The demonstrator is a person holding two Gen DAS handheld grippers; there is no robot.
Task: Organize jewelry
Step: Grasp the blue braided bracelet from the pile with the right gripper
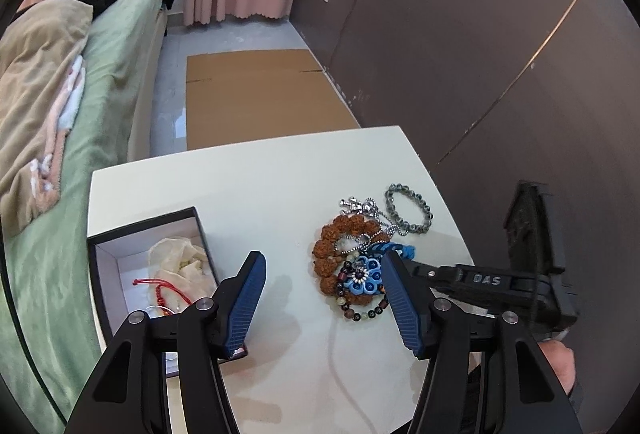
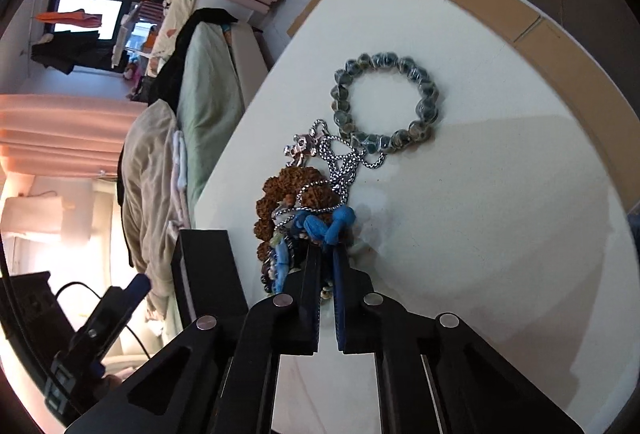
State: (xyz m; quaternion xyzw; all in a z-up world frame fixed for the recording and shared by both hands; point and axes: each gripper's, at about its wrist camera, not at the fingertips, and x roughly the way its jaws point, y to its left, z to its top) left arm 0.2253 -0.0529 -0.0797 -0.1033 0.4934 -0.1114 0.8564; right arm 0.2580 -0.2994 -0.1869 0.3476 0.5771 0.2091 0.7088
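Note:
A pile of jewelry lies on the white table: a brown rough-bead bracelet, a blue cord bracelet with flower beads, a silver chain and a grey-green bead bracelet, also in the right wrist view. My left gripper is open and empty, just left of the pile. My right gripper is shut on the blue cord bracelet at the pile; it enters the left wrist view from the right.
An open black box with a red cord and a cream pouch sits at the table's left. A bed lies to the left, flat cardboard on the floor beyond, a dark wall to the right.

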